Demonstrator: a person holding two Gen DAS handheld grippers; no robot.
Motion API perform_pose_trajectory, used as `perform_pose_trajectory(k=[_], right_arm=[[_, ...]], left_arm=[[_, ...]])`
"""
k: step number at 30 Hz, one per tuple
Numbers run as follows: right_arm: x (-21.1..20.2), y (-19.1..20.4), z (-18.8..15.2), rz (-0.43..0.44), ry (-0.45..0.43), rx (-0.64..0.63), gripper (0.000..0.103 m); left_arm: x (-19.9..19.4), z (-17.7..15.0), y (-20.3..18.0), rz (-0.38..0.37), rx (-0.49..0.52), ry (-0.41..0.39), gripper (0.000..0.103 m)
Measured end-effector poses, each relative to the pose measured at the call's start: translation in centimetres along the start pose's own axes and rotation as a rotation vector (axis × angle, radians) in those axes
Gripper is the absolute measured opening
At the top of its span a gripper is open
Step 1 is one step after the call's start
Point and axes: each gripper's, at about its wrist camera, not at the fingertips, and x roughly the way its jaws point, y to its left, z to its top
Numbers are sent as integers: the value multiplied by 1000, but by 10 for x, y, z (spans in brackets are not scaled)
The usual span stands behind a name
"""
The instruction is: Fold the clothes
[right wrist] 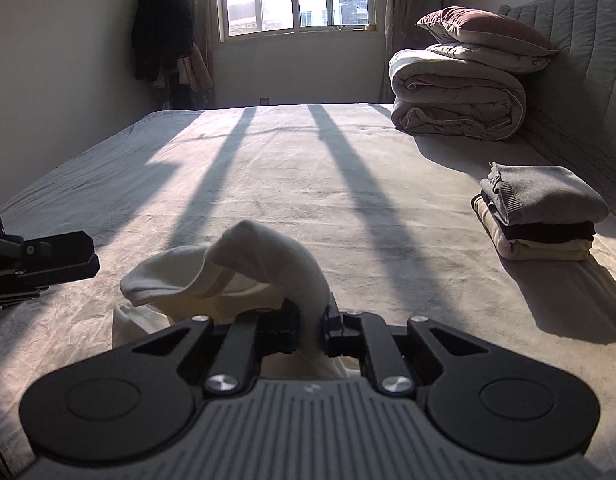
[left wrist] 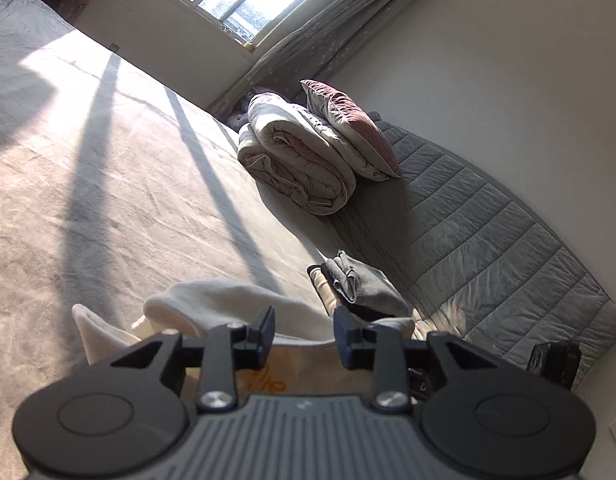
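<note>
The cream garment [right wrist: 243, 276] lies bunched on the bed [right wrist: 267, 168] just ahead of both claws; it looks light, soft and floppy, best pinched at a hem or corner. The right claw [right wrist: 310, 330] is nearly closed, pinching 1 raised fold. The left claw [left wrist: 303, 334] is partly open over the cloth, gripping nothing. A folded stack [right wrist: 536, 212] sits well apart.

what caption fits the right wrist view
Right gripper pinching a cream garment on the bed, folded stack nearby.
</note>
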Motion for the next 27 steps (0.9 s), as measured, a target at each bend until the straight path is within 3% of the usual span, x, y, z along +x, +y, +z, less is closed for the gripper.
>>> perform_pose_trajectory(k=[3, 6, 9, 13, 14, 15, 18, 21, 27], right_arm=[[9, -26, -11, 10, -1, 96, 12], [22, -44, -17, 24, 39, 188, 12], [31, -51, -16, 55, 67, 241, 12], [31, -58, -15, 84, 72, 243, 12], [32, -61, -15, 85, 77, 250, 12], [33, -63, -16, 85, 86, 261, 12], [36, -67, -18, 82, 104, 290, 12], [34, -66, -16, 69, 96, 300, 12], [11, -63, 1, 39, -23, 295, 12]], left_arm=[[15, -8, -3, 139, 140, 28, 51], [31, -19, -3, 246, 256, 59, 54], [39, -20, -3, 279, 305, 60, 58], [55, -17, 0, 243, 284, 74, 58], [61, -16, 3, 231, 247, 96, 45], [67, -16, 7, 219, 210, 118, 22], [75, -19, 15, 222, 103, 108, 2], [69, -22, 11, 253, 41, 43, 1], [16, -5, -23, 364, 96, -103, 1]])
